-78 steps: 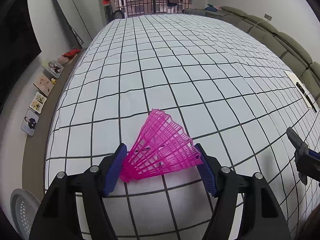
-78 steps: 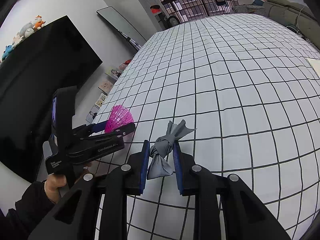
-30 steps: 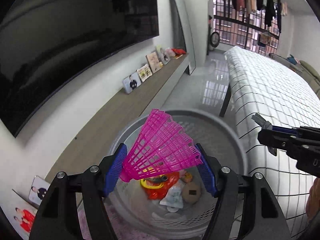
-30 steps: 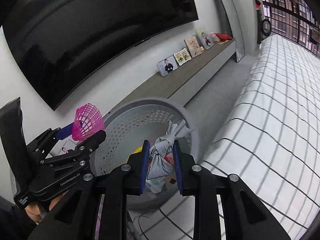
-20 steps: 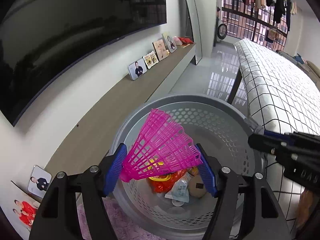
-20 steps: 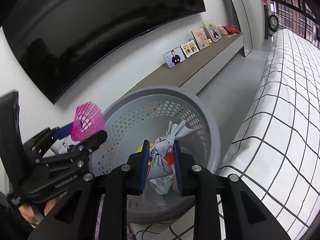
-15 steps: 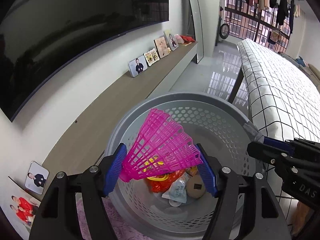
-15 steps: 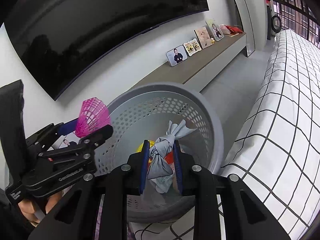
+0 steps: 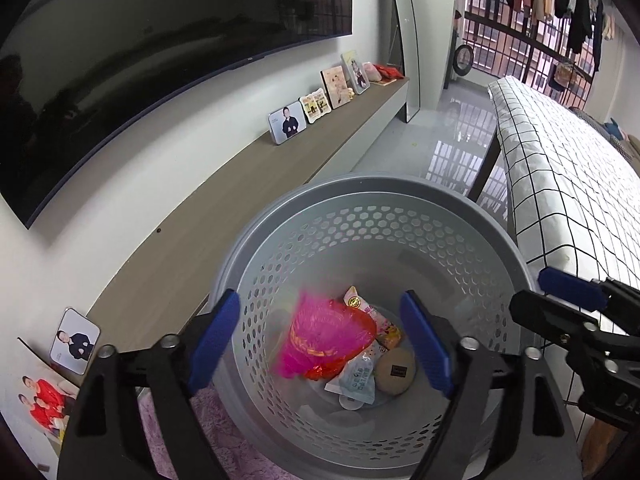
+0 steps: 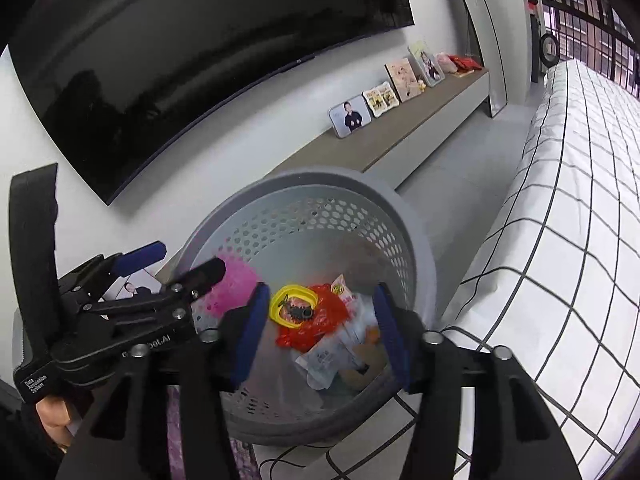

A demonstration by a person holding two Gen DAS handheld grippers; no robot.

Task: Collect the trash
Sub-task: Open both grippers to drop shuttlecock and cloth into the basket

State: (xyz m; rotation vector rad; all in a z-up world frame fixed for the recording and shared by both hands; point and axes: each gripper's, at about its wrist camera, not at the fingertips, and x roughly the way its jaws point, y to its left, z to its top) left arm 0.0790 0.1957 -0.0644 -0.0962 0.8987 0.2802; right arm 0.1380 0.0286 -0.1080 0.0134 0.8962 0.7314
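Note:
A grey perforated trash basket (image 9: 400,224) stands on the floor below both grippers and shows in the right wrist view (image 10: 416,248) too. My left gripper (image 9: 320,344) is open above it. A pink mesh shuttlecock (image 9: 320,336), blurred, is falling inside the basket; it also shows in the right wrist view (image 10: 236,284). My right gripper (image 10: 316,328) is open and empty over the basket. Inside lie red and yellow wrappers (image 10: 316,312), a white packet (image 9: 356,376) and a round brown item (image 9: 396,368). The grey cloth is not clearly visible.
A bed with a white checked cover (image 9: 568,184) runs along the right, close to the basket. A low wooden shelf (image 9: 256,184) with photo frames lines the wall under a large dark TV (image 9: 140,52). A purple fluffy rug (image 9: 224,444) lies under the basket.
Both grippers have opened over the basket. The pink shuttlecock has left my left gripper and is dropping in. The grey cloth has left my right gripper.

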